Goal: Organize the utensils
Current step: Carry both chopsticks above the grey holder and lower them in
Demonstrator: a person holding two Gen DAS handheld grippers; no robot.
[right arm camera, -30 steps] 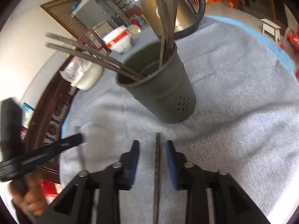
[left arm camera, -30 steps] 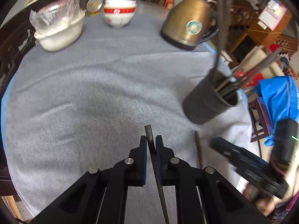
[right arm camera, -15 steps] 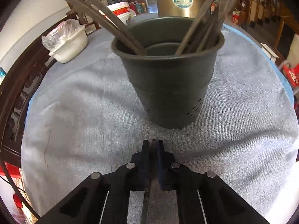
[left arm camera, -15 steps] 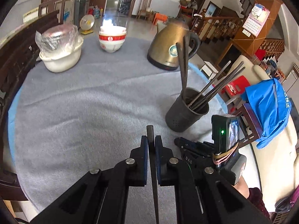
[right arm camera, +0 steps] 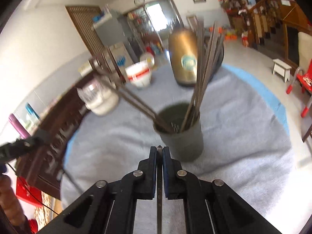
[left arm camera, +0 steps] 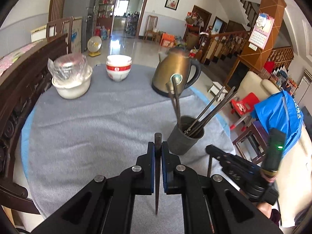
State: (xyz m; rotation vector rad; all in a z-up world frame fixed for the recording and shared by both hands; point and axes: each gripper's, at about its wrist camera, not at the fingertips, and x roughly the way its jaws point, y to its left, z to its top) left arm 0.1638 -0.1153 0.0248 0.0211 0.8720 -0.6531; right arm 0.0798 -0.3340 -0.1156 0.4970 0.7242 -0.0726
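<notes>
Nearest, the left gripper (left arm camera: 158, 145) is clamped on a dark, slim metal chopstick (left arm camera: 157, 173) whose blunt end pokes out past the fingertips. The right gripper (right arm camera: 159, 150) pinches a second dark chopstick (right arm camera: 159, 191) the same way, just before the holder. Beyond both, on the grey cloth-covered round table (left arm camera: 93, 120), stands a dark grey perforated cylindrical utensil holder (left arm camera: 184, 141) with several long dark chopsticks (left arm camera: 210, 111) leaning out of it. Farther back sit a brass-coloured kettle (left arm camera: 175, 76), a stack of red-banded white bowls (left arm camera: 118, 67) and a white bowl holding plastic-wrapped cups (left arm camera: 72, 78).
</notes>
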